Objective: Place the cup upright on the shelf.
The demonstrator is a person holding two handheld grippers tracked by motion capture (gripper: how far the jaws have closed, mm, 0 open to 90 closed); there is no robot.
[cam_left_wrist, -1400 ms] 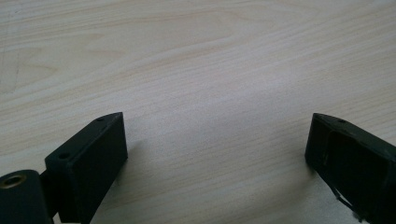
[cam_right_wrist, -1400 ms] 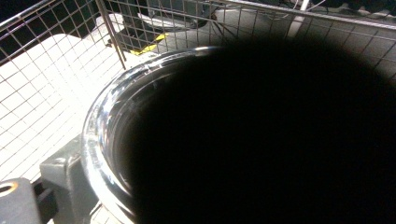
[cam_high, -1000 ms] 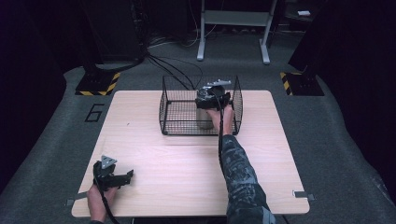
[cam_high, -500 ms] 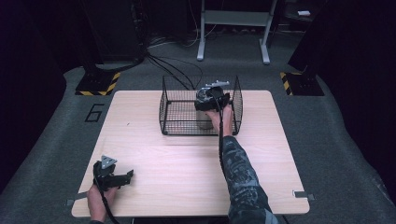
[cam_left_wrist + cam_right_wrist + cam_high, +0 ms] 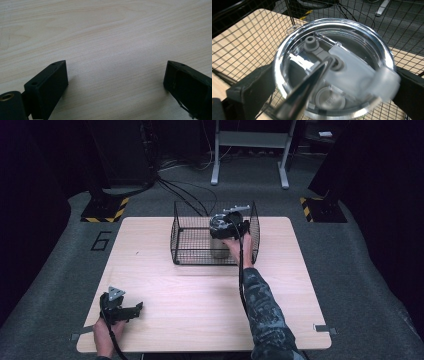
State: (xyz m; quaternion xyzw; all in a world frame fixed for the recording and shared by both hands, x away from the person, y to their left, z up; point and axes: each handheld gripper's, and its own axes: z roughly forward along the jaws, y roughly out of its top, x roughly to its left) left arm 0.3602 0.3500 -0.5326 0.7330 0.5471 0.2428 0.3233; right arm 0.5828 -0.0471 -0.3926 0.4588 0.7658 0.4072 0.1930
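two right gripper point(image 5: 332, 80) fingers pinch the clear-lidded steel tumbler point(image 5: 332, 67); left gripper point(image 5: 116, 82) spread.

The left gripper point(image 5: 115, 80) looks down on the desk point(image 5: 107, 32); its two black jaws rise from the bottom corners of the view, set wide apart with bare pale wood between them; the wood grain runs in long streaks across the desk; a soft shadow lies on the surface between the jaws.
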